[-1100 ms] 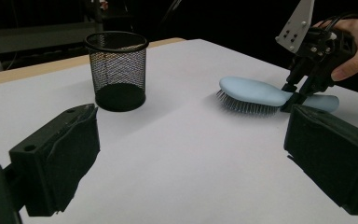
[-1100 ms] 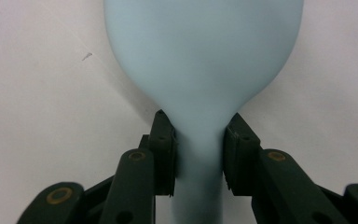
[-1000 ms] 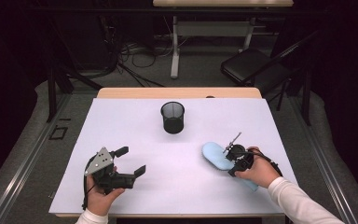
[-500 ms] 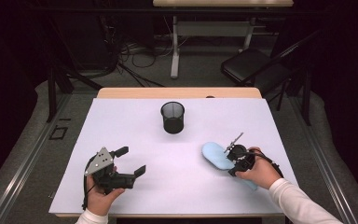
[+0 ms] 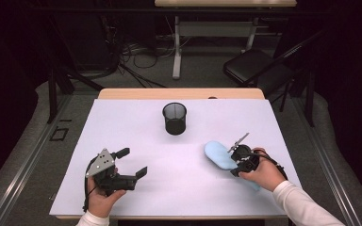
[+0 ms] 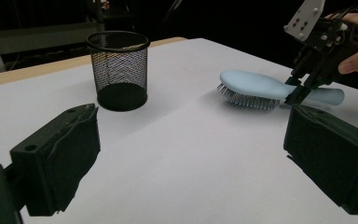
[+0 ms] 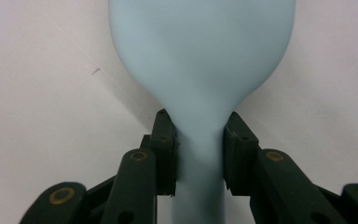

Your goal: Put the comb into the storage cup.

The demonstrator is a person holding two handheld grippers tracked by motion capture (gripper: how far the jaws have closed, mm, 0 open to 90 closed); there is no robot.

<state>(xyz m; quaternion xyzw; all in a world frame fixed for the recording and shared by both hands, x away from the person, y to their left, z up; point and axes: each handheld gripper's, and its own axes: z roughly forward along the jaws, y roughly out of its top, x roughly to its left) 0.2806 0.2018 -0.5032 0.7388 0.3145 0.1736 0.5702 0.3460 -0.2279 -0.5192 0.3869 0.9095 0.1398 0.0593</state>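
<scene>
Nothing has shifted since a second ago: near the table's right edge my right gripper stays clamped on the neck of the pale blue hairbrush, lying bristles-down, while the left gripper waits, jaws wide, near the front-left corner.

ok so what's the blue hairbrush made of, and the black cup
Hairbrush: probably plastic, pale blue, smooth with a soft matte sheen; thin dark bristles underneath, material unclear. Cup: looks like black wire mesh, likely metal, since you can see through its wall; solid rim and base.
</scene>
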